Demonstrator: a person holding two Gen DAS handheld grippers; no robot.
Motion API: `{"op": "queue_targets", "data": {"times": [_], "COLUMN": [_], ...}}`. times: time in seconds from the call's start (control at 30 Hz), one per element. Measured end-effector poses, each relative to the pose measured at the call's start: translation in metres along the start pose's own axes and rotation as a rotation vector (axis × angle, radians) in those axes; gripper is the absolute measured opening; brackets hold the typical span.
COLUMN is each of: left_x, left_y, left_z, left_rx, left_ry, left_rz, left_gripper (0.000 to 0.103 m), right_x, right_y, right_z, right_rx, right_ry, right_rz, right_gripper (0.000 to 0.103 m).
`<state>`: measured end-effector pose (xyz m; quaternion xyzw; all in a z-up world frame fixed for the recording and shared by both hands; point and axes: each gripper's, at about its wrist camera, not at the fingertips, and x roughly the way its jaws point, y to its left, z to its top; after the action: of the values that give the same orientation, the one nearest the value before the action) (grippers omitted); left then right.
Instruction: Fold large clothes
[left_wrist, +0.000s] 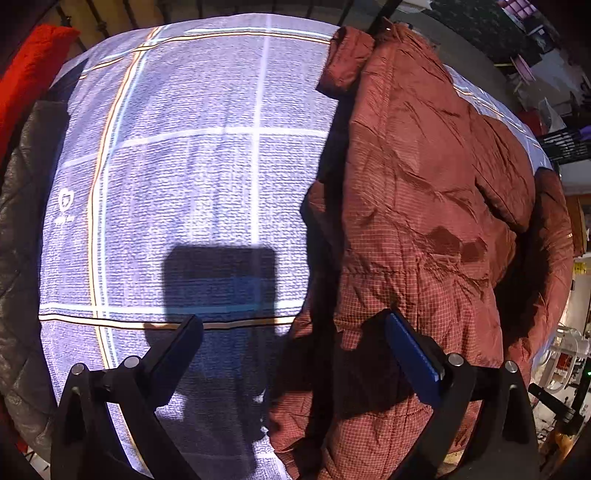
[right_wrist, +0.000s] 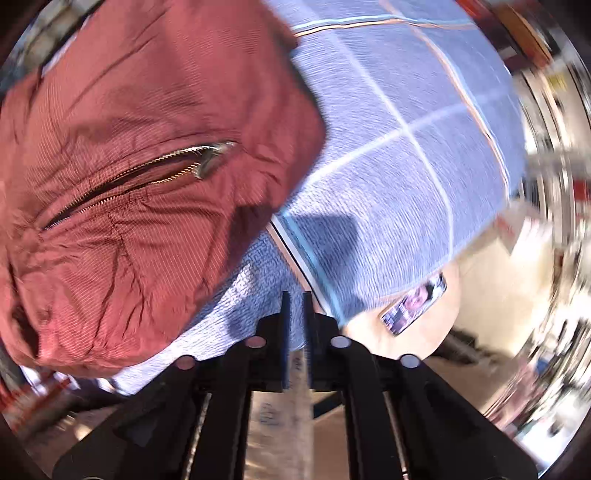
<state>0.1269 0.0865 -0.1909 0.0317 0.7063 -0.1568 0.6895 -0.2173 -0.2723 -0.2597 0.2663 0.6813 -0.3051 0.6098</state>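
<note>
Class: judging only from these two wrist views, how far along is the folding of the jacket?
Done: the rust-red jacket lies on the blue checked cloth with parts already lying over one another, though not as a neat packet. In hand: nothing; the left gripper stands wide open above the jacket's edge, and the right gripper, nearly closed, holds nothing. Left: more folds and squaring up; its pocket zip is open.

Rust-red jacket (left_wrist: 424, 206): thin crinkly synthetic cloth, fine ripstop grid, slight sheen, puffy quilting; metal-toothed zip (right_wrist: 147, 173) at pocket. Blue-grey cover (left_wrist: 192, 177): coarse woven textile, matt, w/ pale and orange stripes. Grey quilted cloth (left_wrist: 18, 229) at left edge, faintly glossy. Left gripper (left_wrist: 291, 332): matt black plastic, blue pad, shiny metal pins
</note>
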Motion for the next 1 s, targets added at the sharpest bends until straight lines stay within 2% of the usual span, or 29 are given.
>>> {"op": "queue_targets", "data": {"times": [0.03,0.07,0.1,0.13,0.17,0.2,0.23,0.3,0.33,0.37,0.43,0.5,0.57,0.63,0.7,0.73,0.77,0.83,0.9,1.0], "left_x": [0.001,0.000,-0.001,-0.002,-0.004,-0.006,-0.006,-0.003,-0.001,-0.002,-0.007,-0.017,-0.023,-0.026,-0.031,-0.036,-0.041,-0.047,-0.042,-0.017], "left_y": [-0.006,-0.013,-0.019,-0.026,-0.034,-0.040,-0.046,-0.057,-0.060,-0.067,-0.073,-0.080,-0.075,-0.066,-0.044,-0.032,-0.021,-0.008,-0.007,-0.019], "left_z": [-0.001,-0.002,-0.002,-0.002,-0.002,-0.002,-0.002,-0.003,-0.003,-0.008,-0.013,-0.026,-0.037,-0.044,-0.051,-0.055,-0.059,-0.062,-0.057,-0.044], "left_rx": [0.018,0.040,0.057,0.073,0.096,0.118,0.139,0.176,0.183,0.184,0.191,0.203,0.171,0.102,-0.002,-0.049,-0.099,-0.161,-0.198,-0.176], "left_ry": [0.002,-0.003,-0.006,-0.008,-0.009,-0.015,-0.021,-0.020,-0.010,-0.009,-0.033,-0.070,-0.075,-0.072,-0.073,-0.084,-0.113,-0.149,-0.126,-0.069], "left_rz": [-0.016,-0.037,-0.053,-0.067,-0.079,-0.082,-0.077,-0.069,-0.082,-0.093,-0.092,-0.076,-0.077,-0.046,-0.007,-0.007,0.001,0.003,-0.021,-0.030], "left_gripper": [0.095,0.090,0.086,0.076,0.066,0.062,0.053,0.035,0.015,0.000,0.000,0.000,0.000,0.002,0.035,0.071,0.086,0.086,0.087,0.089], "right_x": [-0.014,-0.025,-0.042,-0.065,-0.081,-0.094,-0.108,-0.121,-0.123,-0.123,-0.117,-0.107,-0.088,-0.062,-0.036,-0.021,-0.012,0.009,0.028,0.030], "right_y": [-0.001,-0.001,0.001,0.006,0.013,0.022,0.035,0.064,0.077,0.103,0.143,0.198,0.246,0.283,0.309,0.321,0.327,0.339,0.343,0.338], "right_z": [0.000,0.001,0.002,0.006,0.012,0.016,0.021,0.029,0.038,0.047,0.059,0.073,0.087,0.101,0.109,0.115,0.116,0.120,0.122,0.129], "right_rx": [0.034,0.050,0.062,0.056,0.032,0.004,-0.039,-0.137,-0.199,-0.288,-0.424,-0.613,-0.786,-0.895,-0.967,-1.002,-1.026,-1.087,-1.147,-1.144], "right_ry": [-0.033,-0.073,-0.137,-0.214,-0.259,-0.301,-0.351,-0.402,-0.407,-0.404,-0.404,-0.433,-0.451,-0.418,-0.375,-0.351,-0.341,-0.323,-0.326,-0.372], "right_rz": [-0.004,-0.006,-0.010,-0.022,-0.032,-0.038,-0.041,-0.038,-0.028,-0.011,0.000,-0.024,-0.078,-0.134,-0.163,-0.190,-0.213,-0.259,-0.304,-0.265], "right_gripper": [0.046,0.074,0.079,0.079,0.079,0.079,0.079,0.080,0.081,0.081,0.081,0.081,0.081,0.081,0.081,0.081,0.081,0.081,0.085,0.085]}}
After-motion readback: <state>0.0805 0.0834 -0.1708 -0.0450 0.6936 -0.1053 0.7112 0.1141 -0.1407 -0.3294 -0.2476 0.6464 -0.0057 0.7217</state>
